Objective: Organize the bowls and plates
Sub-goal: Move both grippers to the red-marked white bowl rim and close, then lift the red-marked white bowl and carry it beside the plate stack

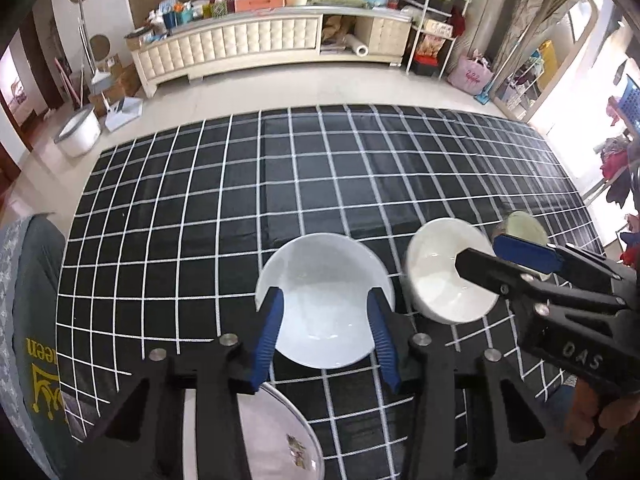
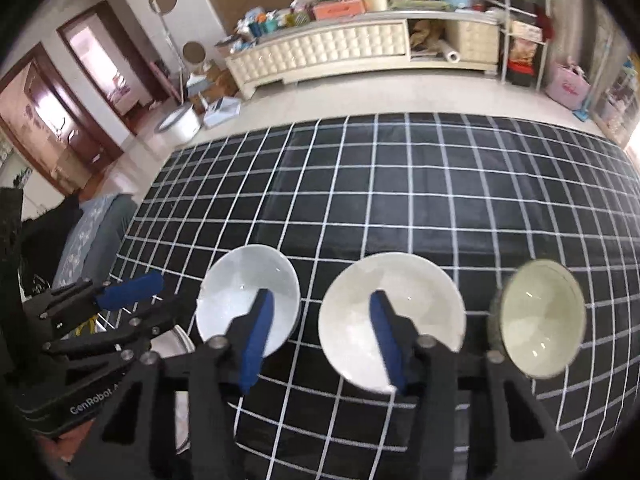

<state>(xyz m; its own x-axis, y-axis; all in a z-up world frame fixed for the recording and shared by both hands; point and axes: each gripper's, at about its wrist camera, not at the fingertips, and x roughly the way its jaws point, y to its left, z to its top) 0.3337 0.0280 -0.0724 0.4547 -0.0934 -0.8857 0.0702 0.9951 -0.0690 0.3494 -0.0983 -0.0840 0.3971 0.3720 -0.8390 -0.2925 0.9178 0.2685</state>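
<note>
Three bowls stand in a row on the black checked tablecloth [image 1: 240, 200]. A white bowl [image 1: 325, 300] lies right ahead of my open left gripper [image 1: 326, 312], between its blue fingers; it also shows in the right wrist view [image 2: 248, 296]. A second white bowl [image 2: 392, 320] sits to its right, with my open right gripper [image 2: 322, 312] above its left rim. A pale green bowl [image 2: 540, 316] stands furthest right. In the left wrist view the right gripper [image 1: 504, 260] hangs over the second bowl [image 1: 440, 272]. A white plate [image 1: 276, 440] lies under the left gripper.
A cream TV cabinet [image 1: 272, 44] with clutter lines the far wall. A white bucket [image 1: 78, 134] and a mop stand on the floor at left. A grey-green cloth [image 1: 28, 320] covers something beside the table's left edge. A metal shelf [image 2: 520, 24] stands at right.
</note>
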